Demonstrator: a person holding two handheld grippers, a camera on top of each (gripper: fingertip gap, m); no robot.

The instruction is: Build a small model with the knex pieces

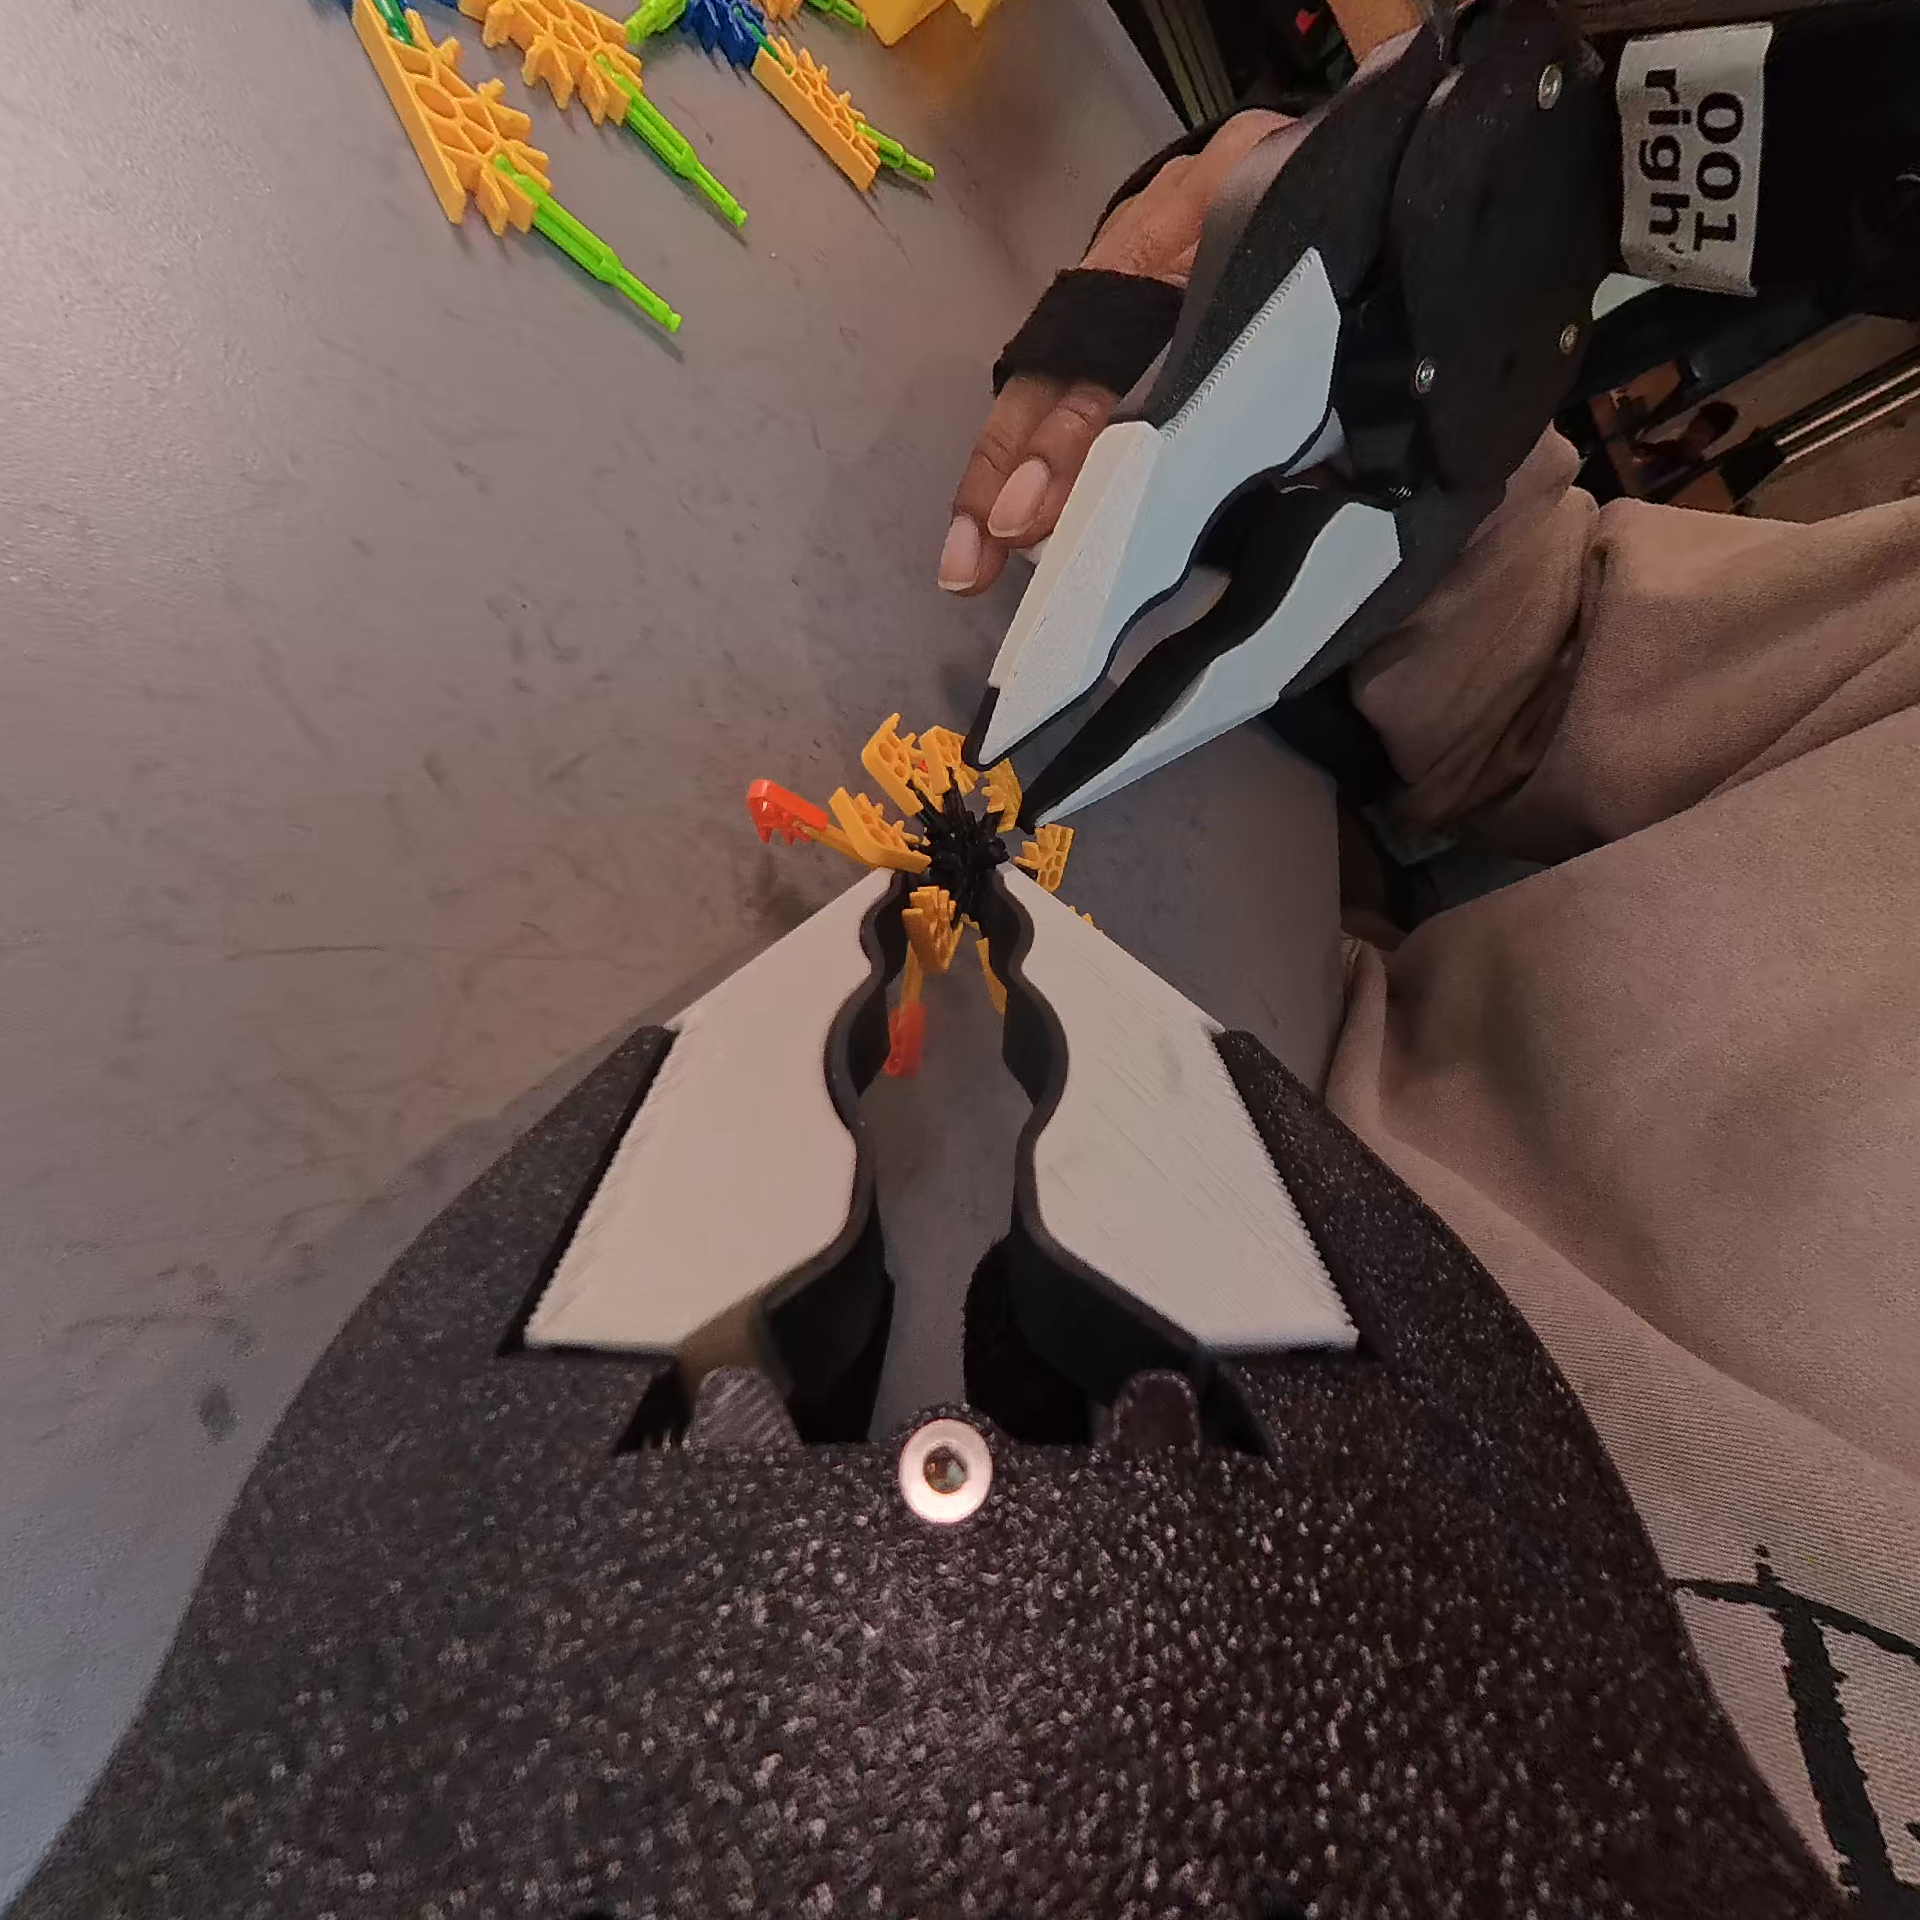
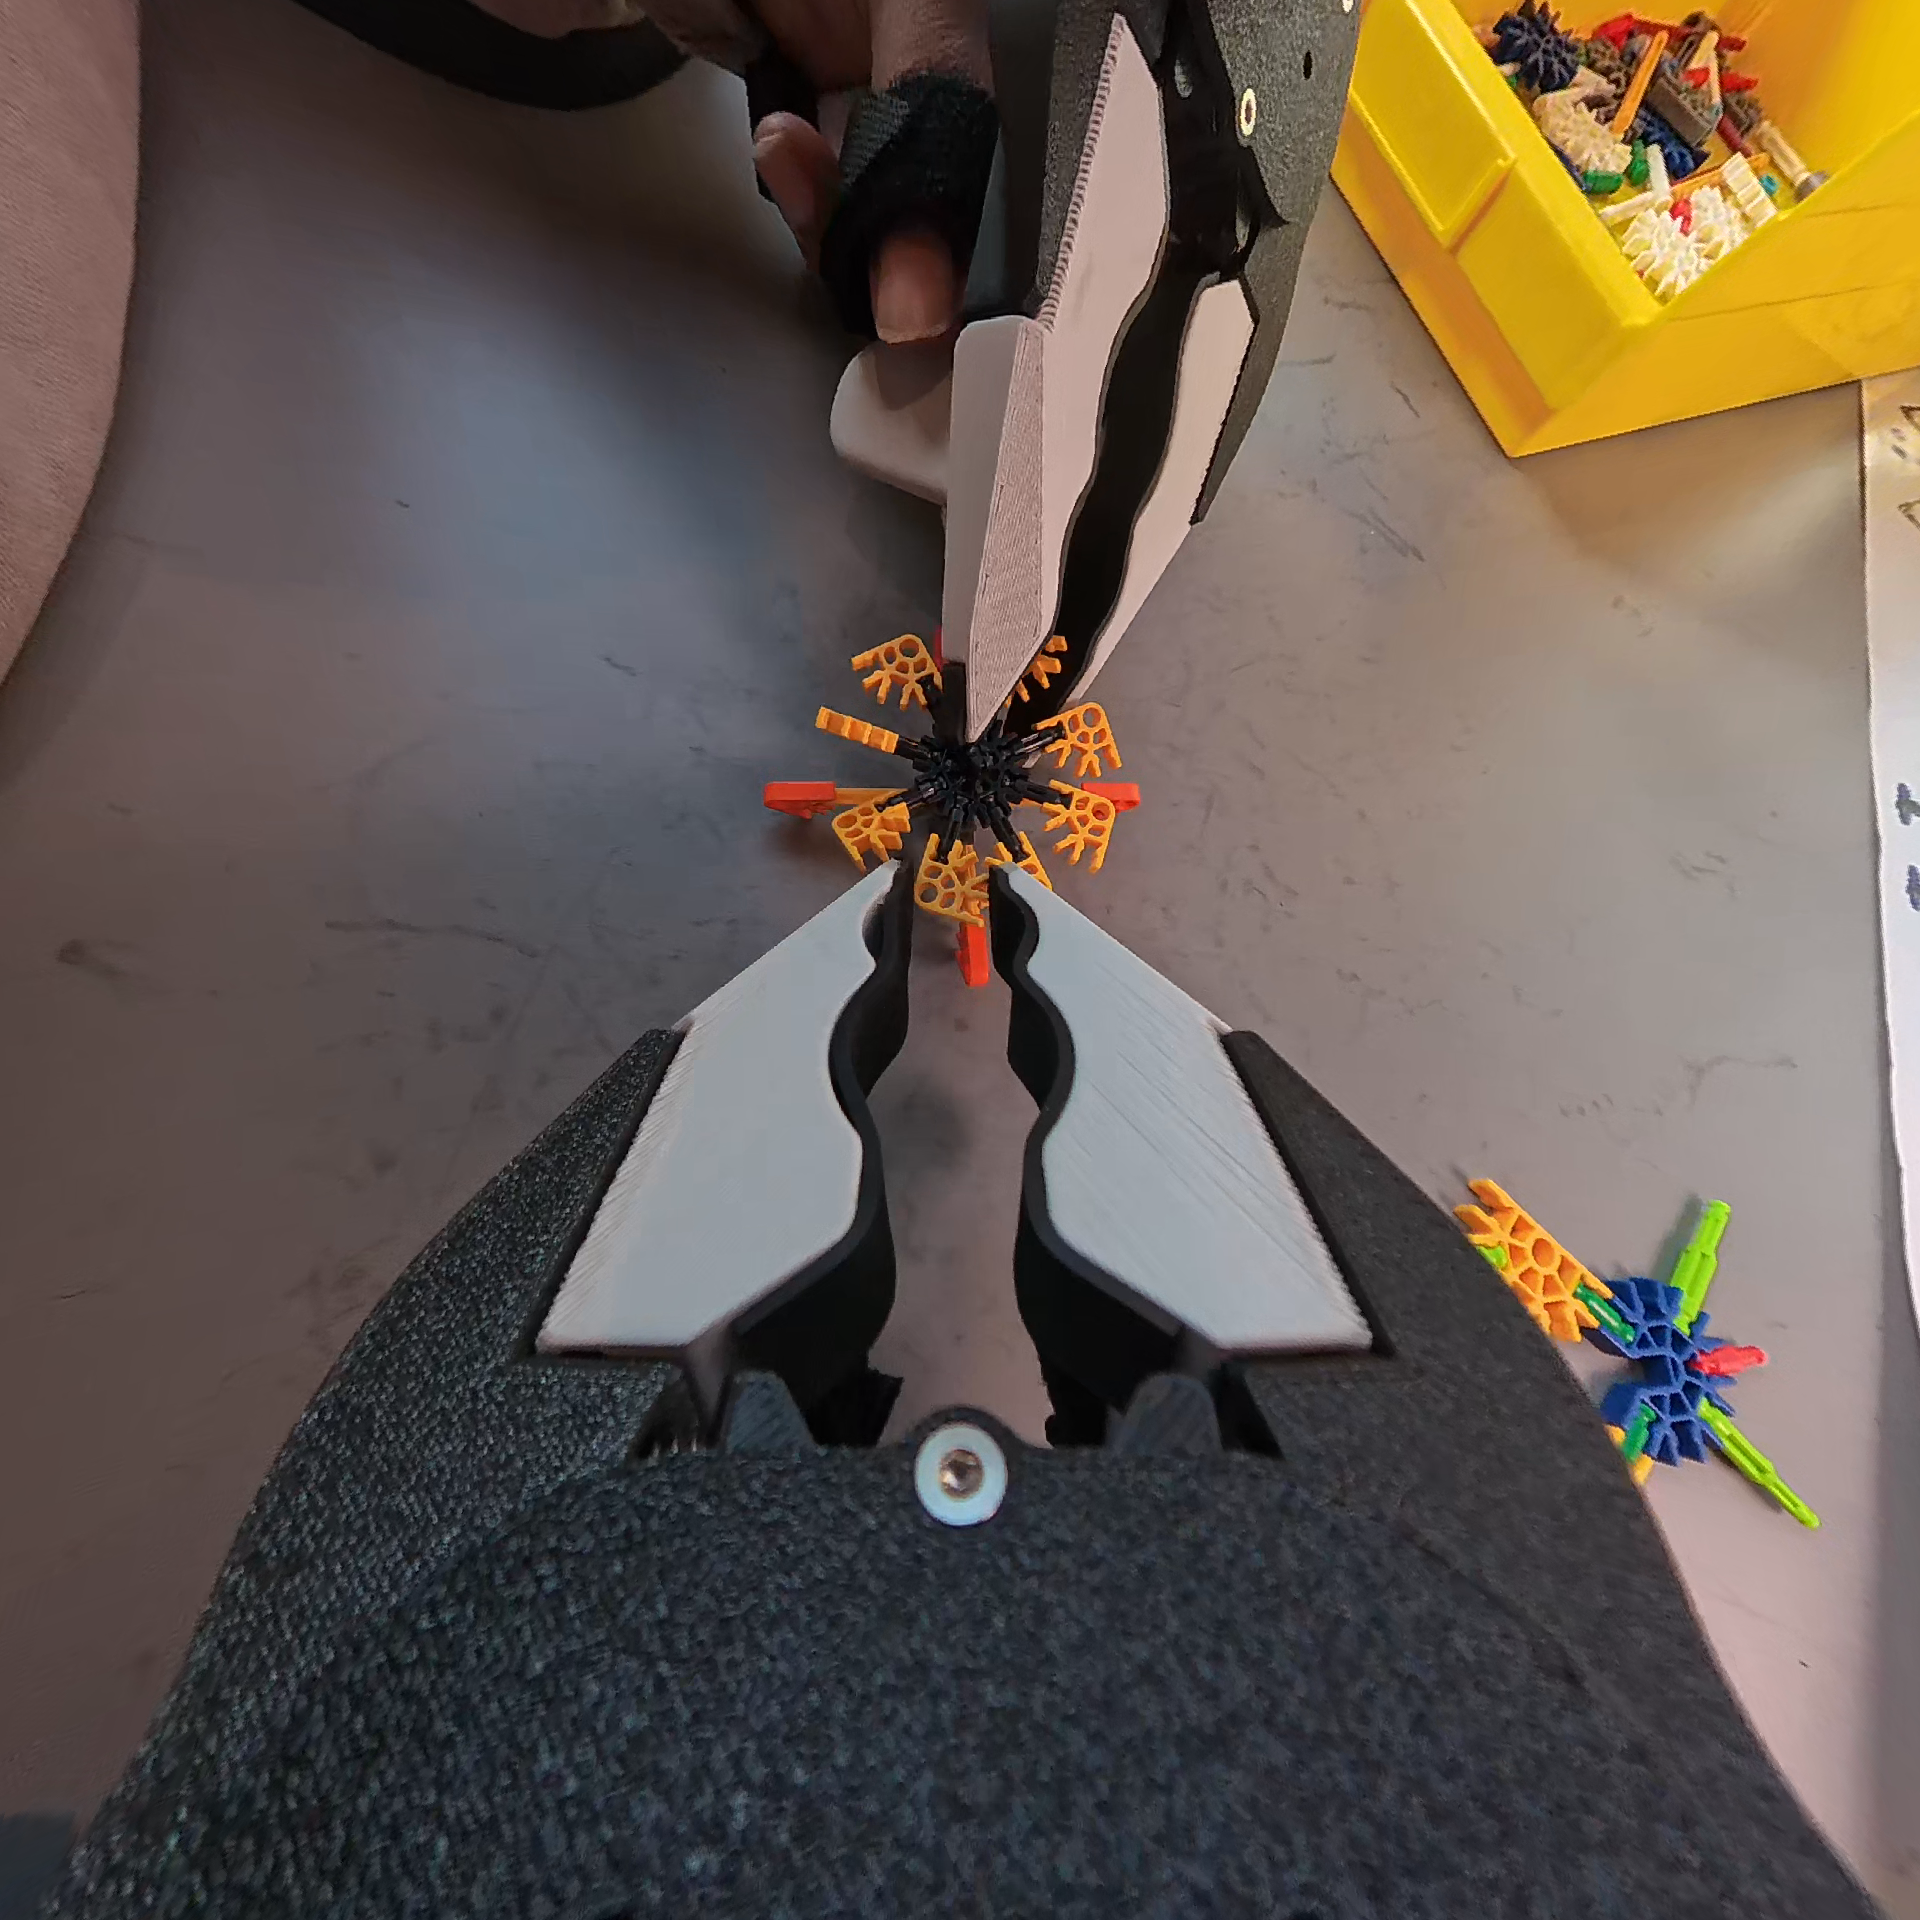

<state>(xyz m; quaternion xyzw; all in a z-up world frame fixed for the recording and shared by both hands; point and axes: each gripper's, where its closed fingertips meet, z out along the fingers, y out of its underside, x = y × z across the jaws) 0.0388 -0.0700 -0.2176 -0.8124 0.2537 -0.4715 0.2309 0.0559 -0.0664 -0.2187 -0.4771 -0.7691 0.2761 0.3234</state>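
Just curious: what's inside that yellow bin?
The yellow bin holds a jumble of small plastic building pieces: white, blue, red, green and tan. Whatever lies beneath the top layer is covered.

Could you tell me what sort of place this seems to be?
Probably a workbench for toy-construction assembly: a grey tabletop, a yellow bin of mixed plastic connector pieces, and part-built spoked models lying nearby.

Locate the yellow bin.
Right wrist view, top right corner: the yellow bin sits on the grey table, beyond the left gripper.
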